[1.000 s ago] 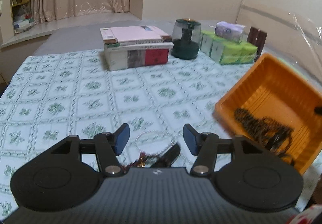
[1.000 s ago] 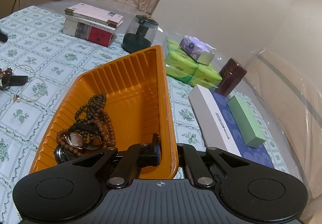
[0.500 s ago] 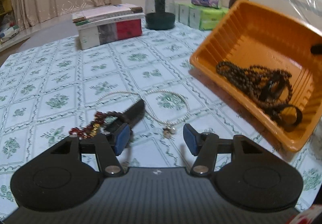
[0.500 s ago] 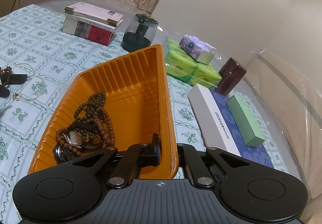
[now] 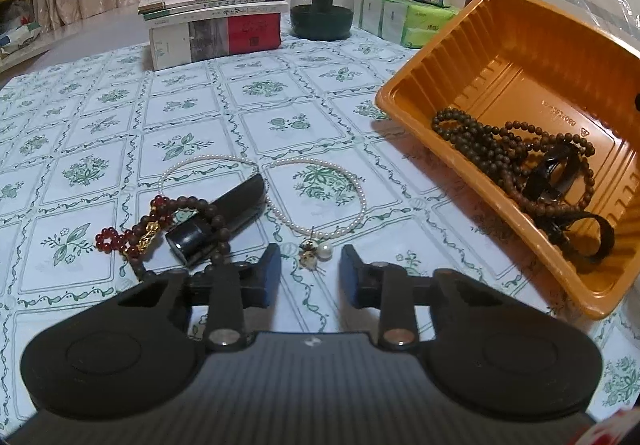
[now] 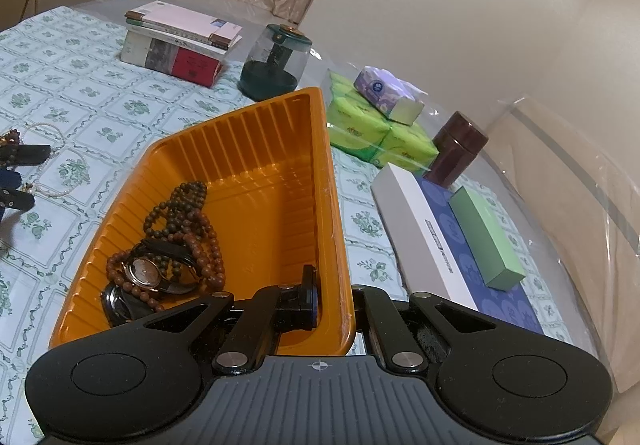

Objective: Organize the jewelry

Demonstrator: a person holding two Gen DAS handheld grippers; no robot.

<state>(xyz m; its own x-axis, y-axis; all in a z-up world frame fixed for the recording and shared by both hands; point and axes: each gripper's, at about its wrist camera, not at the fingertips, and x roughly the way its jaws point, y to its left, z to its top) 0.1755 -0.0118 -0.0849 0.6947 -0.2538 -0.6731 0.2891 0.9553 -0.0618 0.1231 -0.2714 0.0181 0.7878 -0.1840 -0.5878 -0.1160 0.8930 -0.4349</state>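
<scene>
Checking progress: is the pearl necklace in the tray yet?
No. The pearl necklace lies on the tablecloth, outside the tray.

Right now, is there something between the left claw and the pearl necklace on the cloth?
Nothing visible does. The left claw is open, and the pearl necklace lies just ahead, its pendant in line with the gap. The black case and red bead bracelet lie off to the left.

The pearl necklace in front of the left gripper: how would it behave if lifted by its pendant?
The pearl necklace lies in loose curves on the tablecloth, so it is probably floppy and would dangle. Its beads are small, so likely light. One loop runs under the black case, so it may snag or drag that along.
</scene>
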